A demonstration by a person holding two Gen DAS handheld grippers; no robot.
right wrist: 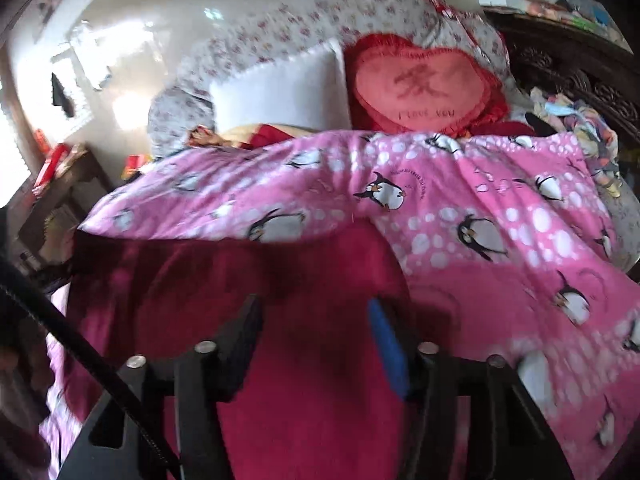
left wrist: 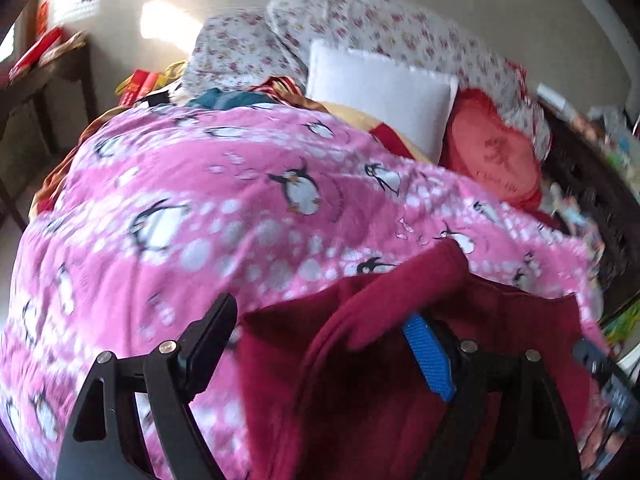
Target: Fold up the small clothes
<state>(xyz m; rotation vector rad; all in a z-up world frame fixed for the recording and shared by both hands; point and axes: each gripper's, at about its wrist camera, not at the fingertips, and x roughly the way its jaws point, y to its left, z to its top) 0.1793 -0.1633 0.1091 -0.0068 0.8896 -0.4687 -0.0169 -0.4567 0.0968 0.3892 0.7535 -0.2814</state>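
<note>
A dark red garment [left wrist: 400, 380] lies on a pink penguin-print blanket [left wrist: 180, 208] that covers the bed. In the left wrist view it fills the lower right, with one fold of cloth draped over the top of the blue pad [left wrist: 430, 360] on the left gripper [left wrist: 320, 320]. That gripper's jaws stand wide apart; the black finger [left wrist: 208, 336] is over the pink blanket, clear of the garment. In the right wrist view the garment [right wrist: 280, 280] spreads across the lower middle and left, its far edge meeting the blanket [right wrist: 500, 220]. The right gripper [right wrist: 312, 316] hangs over it with jaws apart and red cloth showing between them; whether the fingers touch the cloth cannot be told. Beyond the blanket a white pillow [right wrist: 280, 88] and a red heart cushion [right wrist: 424, 84] lean against flowered bedding [right wrist: 280, 24].
</note>
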